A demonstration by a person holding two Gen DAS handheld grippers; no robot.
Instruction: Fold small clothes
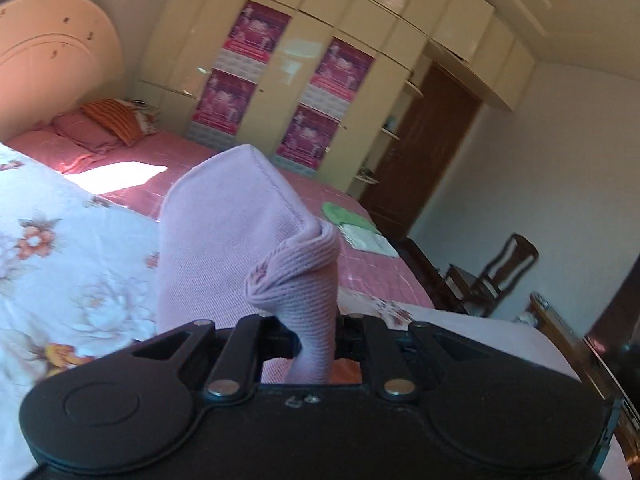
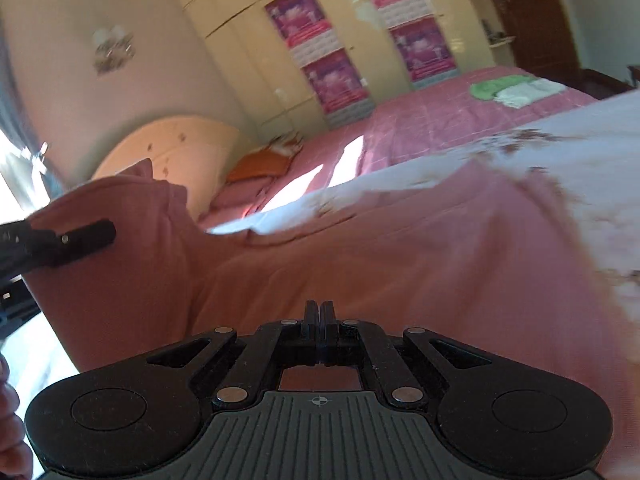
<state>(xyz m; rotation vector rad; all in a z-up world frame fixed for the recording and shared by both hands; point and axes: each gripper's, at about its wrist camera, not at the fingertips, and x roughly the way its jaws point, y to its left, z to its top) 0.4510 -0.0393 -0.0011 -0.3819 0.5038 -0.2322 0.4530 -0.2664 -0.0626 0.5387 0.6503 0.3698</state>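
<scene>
Pink knit garment hangs lifted above the floral sheet, left gripper pinching a bunched edge, right gripper pressed together at another edge. Uneven tension could pull the bunched fabric free and skew the fold.

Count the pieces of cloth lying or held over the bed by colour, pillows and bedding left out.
Pink: 1, the pink garment, pinched in the left tongs; the right tongs are shut over it.
Green: 1, the green cloth at the bed's far end.
White: 1, the white cloth beside the green one.
Total: 3
</scene>
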